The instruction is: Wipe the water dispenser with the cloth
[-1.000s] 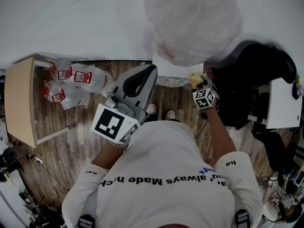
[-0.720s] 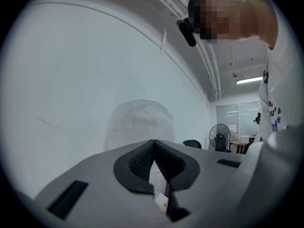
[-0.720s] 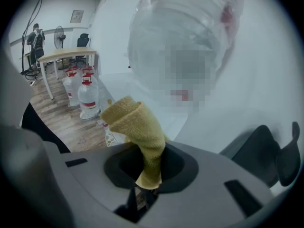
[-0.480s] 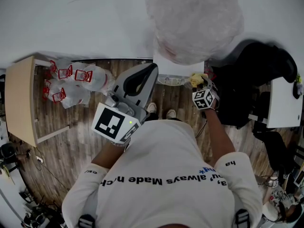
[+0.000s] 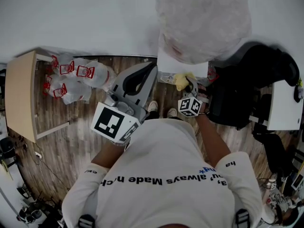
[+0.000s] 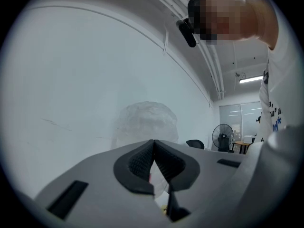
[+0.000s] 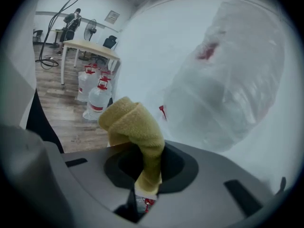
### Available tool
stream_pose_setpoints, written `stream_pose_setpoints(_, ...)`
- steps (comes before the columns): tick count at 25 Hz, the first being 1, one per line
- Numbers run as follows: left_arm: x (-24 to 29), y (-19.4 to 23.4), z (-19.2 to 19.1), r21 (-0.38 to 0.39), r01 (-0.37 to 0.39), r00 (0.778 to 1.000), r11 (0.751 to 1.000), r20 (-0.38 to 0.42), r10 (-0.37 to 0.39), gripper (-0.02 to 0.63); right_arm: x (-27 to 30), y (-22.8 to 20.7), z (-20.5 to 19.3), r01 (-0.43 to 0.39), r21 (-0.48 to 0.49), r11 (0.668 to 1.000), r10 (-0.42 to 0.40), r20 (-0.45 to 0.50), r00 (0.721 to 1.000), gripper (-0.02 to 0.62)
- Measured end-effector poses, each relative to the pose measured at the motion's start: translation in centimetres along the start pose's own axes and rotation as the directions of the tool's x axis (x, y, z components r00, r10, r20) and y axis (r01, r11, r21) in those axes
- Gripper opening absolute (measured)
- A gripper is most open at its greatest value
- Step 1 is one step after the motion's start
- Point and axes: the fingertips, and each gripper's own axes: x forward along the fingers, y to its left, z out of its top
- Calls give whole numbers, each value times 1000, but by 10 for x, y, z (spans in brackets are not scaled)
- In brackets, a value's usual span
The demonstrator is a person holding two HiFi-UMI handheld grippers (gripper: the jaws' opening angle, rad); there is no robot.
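R hand-held gripper (image 7: 145, 177) is pinching cloth (image 7: 135, 127), wad sticking out front for rubbing water dispenser (image 7: 223, 89) just ahead; L hand-held gripper (image 6: 154, 167) is idling, pressed together, empty.

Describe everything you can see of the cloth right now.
The cloth is mustard-yellow, thick and fuzzy, like terry or microfibre. It is bunched into a folded wad, not spread flat. The right claw is shut on its lower part, and the wad stands up above the jaws and bulges to the left. In the head view it sits close by the white body of the water dispenser; whether they touch cannot be told.
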Motion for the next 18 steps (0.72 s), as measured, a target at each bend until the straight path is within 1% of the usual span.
stream_pose_setpoints(4, -6, 8, -2, -4, -14, 1000, 1000, -5, 14, 18, 8, 27, 33, -38, -68, 997, 42, 53, 998, 61)
stream_pose_setpoints(9, -13, 14, -4, -7, -27, 1000, 1000, -14, 27, 18, 22, 55, 62, -72, -175, 982, 89, 94, 992, 61)
stream_pose_setpoints(15, -23, 22, -2, -3, -43, 999, 999, -15, 43, 18, 42, 90, 83, -112, -317, 942, 149, 95, 984, 61)
stream_pose_setpoints(18, -29, 27, -2, 0, -55, 998, 998, -17, 55, 18, 51, 104, 91, -130, -363, 923, 174, 90, 981, 61)
